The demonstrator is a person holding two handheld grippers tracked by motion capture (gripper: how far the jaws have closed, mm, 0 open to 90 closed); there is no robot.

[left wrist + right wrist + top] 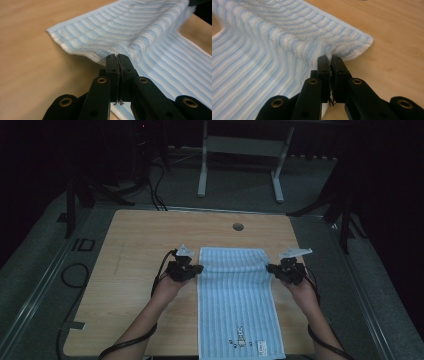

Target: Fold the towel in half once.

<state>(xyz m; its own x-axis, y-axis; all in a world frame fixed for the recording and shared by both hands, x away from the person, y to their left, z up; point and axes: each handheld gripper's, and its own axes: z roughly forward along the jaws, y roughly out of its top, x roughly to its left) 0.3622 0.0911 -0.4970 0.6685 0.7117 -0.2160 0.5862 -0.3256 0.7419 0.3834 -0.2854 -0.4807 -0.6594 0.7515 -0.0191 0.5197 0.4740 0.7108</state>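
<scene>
A light blue striped towel [235,300] with a small rabbit print near its front end lies lengthwise on the wooden table [140,250]. My left gripper [199,269] is shut on the towel's left edge near the far end, and my right gripper [270,268] is shut on the right edge opposite. Both edges are lifted, so the far part of the towel rises off the table. In the left gripper view the jaws pinch the towel's edge [110,30] at my left gripper [117,57]. The right gripper view shows my right gripper [330,58] clamped on the raised towel fold [294,32].
A round hole [238,226] sits in the table near its far edge. Cables [75,275] lie on the floor at the left. A white frame [240,150] stands beyond the table. Dark stands flank both sides.
</scene>
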